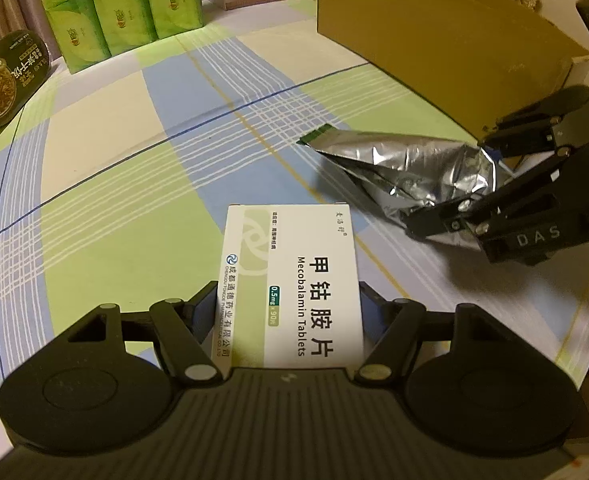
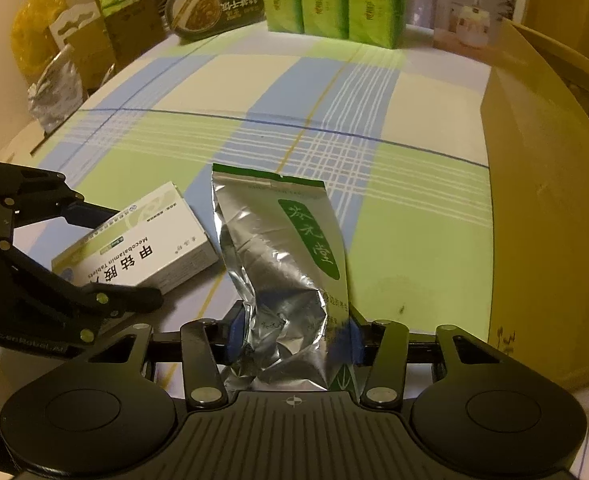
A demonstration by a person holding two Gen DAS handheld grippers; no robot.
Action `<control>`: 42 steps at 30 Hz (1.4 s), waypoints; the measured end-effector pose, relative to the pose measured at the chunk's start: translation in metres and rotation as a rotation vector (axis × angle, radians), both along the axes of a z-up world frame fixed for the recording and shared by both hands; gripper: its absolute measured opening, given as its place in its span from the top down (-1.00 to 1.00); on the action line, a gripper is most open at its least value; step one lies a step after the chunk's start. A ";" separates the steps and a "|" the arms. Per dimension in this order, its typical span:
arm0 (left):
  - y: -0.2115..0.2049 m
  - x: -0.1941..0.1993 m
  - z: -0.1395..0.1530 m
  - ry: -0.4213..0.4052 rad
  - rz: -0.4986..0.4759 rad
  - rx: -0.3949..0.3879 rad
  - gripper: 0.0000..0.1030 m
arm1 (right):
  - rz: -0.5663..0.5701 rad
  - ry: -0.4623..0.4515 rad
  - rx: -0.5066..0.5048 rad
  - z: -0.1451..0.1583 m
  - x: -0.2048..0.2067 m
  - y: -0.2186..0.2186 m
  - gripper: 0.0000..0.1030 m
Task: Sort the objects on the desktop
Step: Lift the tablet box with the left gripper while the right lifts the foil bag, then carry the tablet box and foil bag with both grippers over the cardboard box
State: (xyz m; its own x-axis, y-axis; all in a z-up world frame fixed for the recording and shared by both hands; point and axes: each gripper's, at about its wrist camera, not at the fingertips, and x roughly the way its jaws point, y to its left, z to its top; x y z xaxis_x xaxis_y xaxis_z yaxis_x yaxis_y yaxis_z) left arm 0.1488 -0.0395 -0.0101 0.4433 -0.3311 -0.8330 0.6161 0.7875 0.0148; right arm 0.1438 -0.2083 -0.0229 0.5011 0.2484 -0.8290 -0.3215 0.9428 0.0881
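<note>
A white tablet box [image 1: 292, 280] is held between the fingers of the left tool [image 1: 288, 316], low in the middle of the left wrist view; the fingers are partly open and pressed on its two long sides. The box looks light and stiff, with flat sides, so it should sit firmly when squeezed there. A silver foil pouch [image 2: 286, 264] is pinched at its crumpled lower end by the right tool [image 2: 294, 338], low in the middle of the right wrist view. The pouch looks light, soft and slippery, so it may bend or slide, and the thick lower end is a good place to be held. Both things lie on the checked table [image 1: 134, 152]. A brown cardboard box [image 1: 434, 52] is seen at the upper right.
</note>
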 end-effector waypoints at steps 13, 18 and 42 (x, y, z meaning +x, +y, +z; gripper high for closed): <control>-0.001 -0.004 0.006 -0.010 0.003 -0.012 -0.30 | -0.039 -0.013 0.024 0.011 -0.023 -0.005 0.11; -0.003 -0.013 0.011 -0.018 0.001 -0.019 -0.30 | -0.048 -0.027 0.033 0.018 -0.035 -0.010 0.11; -0.022 -0.071 0.056 -0.101 0.102 -0.100 -0.30 | -0.084 -0.188 0.075 0.081 -0.096 -0.039 0.11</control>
State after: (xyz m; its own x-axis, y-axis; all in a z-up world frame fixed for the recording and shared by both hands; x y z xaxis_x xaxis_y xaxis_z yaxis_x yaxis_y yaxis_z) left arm 0.0776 -0.0620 0.0456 0.5583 -0.3588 -0.7480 0.5322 0.8466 -0.0090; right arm 0.0480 -0.2470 0.0577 0.6666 0.2568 -0.6998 -0.2591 0.9601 0.1055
